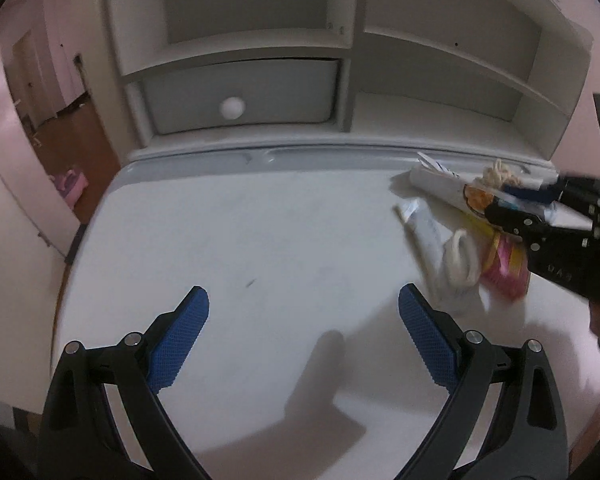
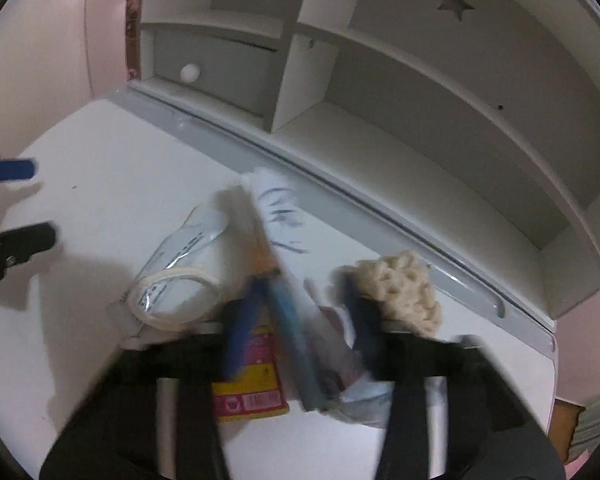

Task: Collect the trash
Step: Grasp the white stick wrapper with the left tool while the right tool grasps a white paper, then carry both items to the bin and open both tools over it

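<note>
Several scraps of trash (image 2: pixel 260 300) lie heaped in the lower centre of the right wrist frame, on the white desk (image 1: pixel 260 220): a foil pouch (image 2: pixel 184 248), a loop of tape (image 2: pixel 176 300), a yellow-pink wrapper (image 2: pixel 252 384), crumpled paper and a cream knitted piece (image 2: pixel 400 288). All of it looks light, thin and limp; the foil is likely slippery, so a pinch across bunched edges or the stiffer wrapper seems safer than a flat face. At that pile, the right gripper (image 2: pixel 300 320) has its blue fingers (image 2: pixel 240 328) part open around a dark blue strip and crumpled paper; blur hides whether they grip. Low in the left wrist frame, the left gripper (image 1: pixel 304 320) hovers over bare desk, fingers wide apart, holding nothing.
</note>
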Tool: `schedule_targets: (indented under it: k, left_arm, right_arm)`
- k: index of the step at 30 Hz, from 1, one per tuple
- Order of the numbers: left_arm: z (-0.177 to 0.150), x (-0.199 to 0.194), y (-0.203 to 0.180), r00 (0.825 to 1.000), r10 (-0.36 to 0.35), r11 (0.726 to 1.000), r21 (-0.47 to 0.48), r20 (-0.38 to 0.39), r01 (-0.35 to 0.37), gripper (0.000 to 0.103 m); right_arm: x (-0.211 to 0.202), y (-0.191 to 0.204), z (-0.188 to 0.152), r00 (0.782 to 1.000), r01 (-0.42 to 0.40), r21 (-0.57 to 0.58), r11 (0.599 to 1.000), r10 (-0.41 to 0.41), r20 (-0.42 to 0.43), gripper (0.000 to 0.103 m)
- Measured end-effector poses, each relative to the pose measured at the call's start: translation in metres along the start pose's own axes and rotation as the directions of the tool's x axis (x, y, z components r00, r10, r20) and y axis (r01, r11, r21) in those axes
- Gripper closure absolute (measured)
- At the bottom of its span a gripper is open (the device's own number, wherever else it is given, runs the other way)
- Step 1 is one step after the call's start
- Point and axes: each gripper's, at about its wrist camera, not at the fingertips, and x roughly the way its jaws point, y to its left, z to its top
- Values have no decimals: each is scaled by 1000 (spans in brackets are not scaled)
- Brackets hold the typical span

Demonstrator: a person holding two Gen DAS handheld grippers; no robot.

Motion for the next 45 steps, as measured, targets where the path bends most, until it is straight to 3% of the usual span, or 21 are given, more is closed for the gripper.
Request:
schedule_targets:
  k: [1, 7, 15, 18, 20, 21, 22, 26, 30, 32, 36, 39, 40, 42, 45]
  left_arm:
    - [6, 4, -2, 1000, -15, 1000, -5, -4, 15, 10]
    - [35, 37, -28, 990, -118, 993, -25, -74, 117, 10]
    - [47, 66, -58, 986, -98, 995, -13, -135, 97, 20]
    - [45, 66, -68, 991, -58, 997, 39, -121, 63, 36]
    - [43, 63, -76, 994, -26, 996, 81, -106, 35, 58]
    - [42, 61, -78, 994, -19, 995, 98, -103, 29, 77]
    - [42, 60, -78, 994, -19, 993, 115, -104, 31, 82]
    - [45, 48, -72, 998, 27, 988, 152, -61, -18, 84]
    - [60, 32, -55, 998, 51, 992, 115, -26, -48, 86]
    - [62, 15, -61, 999, 38, 992, 118, -2, -38, 86]
    - [56, -13, -126, 997, -74, 980, 186, 25, 68, 86]
    - [42, -39, -205, 978, -207, 940, 284, 37, 188, 86]
    - [33, -48, -238, 964, -264, 915, 325, 29, 240, 86]
    - [15, -66, -296, 935, -355, 857, 400, 2, 324, 86]
    - [-28, -100, -394, 869, -493, 725, 528, -53, 443, 86]
  right_arm:
    - [1, 1, 1, 1000, -1, 10, 1000, 1, 3, 96]
    - [-37, -25, -1, 990, -76, 170, 982, 54, 132, 98]
    - [-86, -47, -28, 977, -123, 278, 953, 67, 204, 98]
    - [-96, -52, -43, 978, -114, 304, 946, 52, 204, 98]
    - [-102, -58, -53, 979, -108, 323, 940, 44, 200, 98]
    - [-105, -60, -60, 980, -103, 338, 935, 37, 198, 98]
    - [-108, -62, -65, 980, -101, 348, 932, 33, 196, 98]
    - [-123, -74, -93, 981, -80, 406, 910, 0, 194, 98]
    - [-144, -95, -133, 981, -52, 494, 868, -47, 187, 98]
    - [-155, -105, -154, 980, -31, 531, 847, -78, 182, 98]
    - [-188, -132, -214, 974, 30, 624, 781, -162, 156, 98]
    - [-216, -153, -263, 965, 90, 694, 715, -235, 117, 98]
    - [-223, -158, -277, 962, 104, 710, 696, -253, 106, 98]
    - [-246, -170, -320, 948, 156, 756, 635, -312, 67, 98]
    - [-269, -182, -375, 930, 210, 808, 550, -369, 10, 98]
